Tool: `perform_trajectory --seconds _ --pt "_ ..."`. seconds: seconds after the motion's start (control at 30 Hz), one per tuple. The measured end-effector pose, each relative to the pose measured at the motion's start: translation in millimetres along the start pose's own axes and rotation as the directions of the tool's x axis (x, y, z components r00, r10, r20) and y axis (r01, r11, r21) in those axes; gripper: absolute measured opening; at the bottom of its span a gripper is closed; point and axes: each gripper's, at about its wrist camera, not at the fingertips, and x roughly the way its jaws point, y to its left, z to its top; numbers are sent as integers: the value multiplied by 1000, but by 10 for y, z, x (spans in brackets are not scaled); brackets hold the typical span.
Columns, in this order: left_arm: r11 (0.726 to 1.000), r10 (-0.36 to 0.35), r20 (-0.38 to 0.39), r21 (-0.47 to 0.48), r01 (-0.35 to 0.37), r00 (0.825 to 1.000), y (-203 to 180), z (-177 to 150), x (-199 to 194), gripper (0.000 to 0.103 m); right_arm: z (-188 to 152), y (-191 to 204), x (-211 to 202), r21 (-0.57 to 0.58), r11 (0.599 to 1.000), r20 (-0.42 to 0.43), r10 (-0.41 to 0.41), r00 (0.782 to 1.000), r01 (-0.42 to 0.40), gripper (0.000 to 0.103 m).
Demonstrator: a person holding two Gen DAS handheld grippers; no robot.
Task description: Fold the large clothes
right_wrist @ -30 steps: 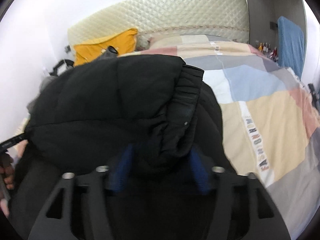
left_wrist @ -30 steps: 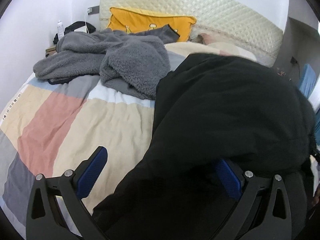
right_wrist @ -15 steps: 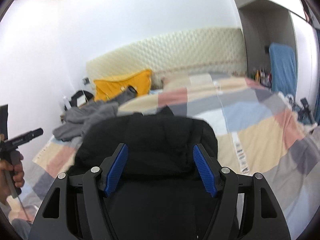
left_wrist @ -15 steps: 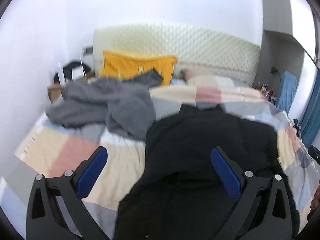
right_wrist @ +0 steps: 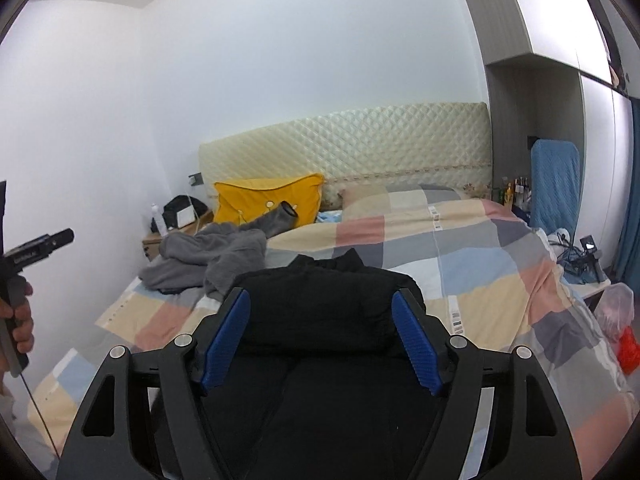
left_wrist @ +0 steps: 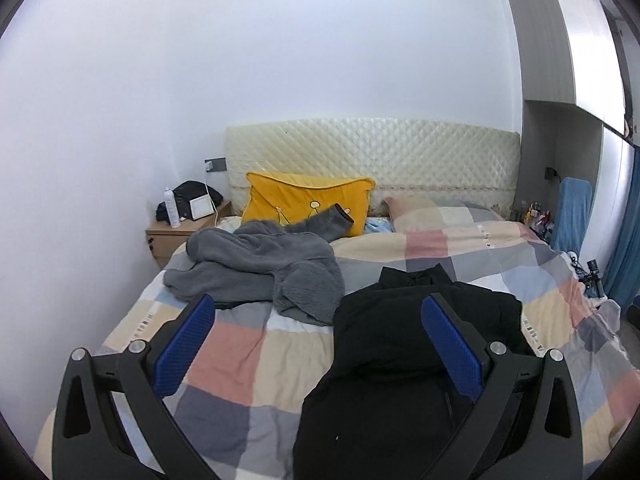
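Observation:
A black puffy jacket lies folded on the checked bedspread, collar toward the headboard; it also shows in the right wrist view. A grey fleece garment lies crumpled at the bed's left, also in the right wrist view. My left gripper is open and empty, held above and short of the jacket's left side. My right gripper is open and empty, above the jacket's near part.
A yellow pillow leans on the quilted headboard. A wooden nightstand with a bottle and a bag stands at the left wall. Clutter and a blue cloth stand right of the bed. The left gripper's handle shows at the right wrist view's left edge.
Both grippers have let go of the black jacket and drawn back and up from it. The jacket now lies settled on the bed.

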Motion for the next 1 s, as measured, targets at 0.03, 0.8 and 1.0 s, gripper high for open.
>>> perform_trajectory --seconds 0.03,0.8,1.0 --pt "1000 3 1 -1 -3 1000 54 26 -99 103 -7 31 -70 -10 1000 -2 4 1000 -4 75" --pt "994 -66 -174 -101 49 982 1152 -439 -607 103 -282 -315 -674 6 1000 -94 -24 995 25 77" --pt "975 -157 -240 -193 112 958 1246 -883 -171 103 -801 -576 -262 41 999 -180 -17 983 25 77"
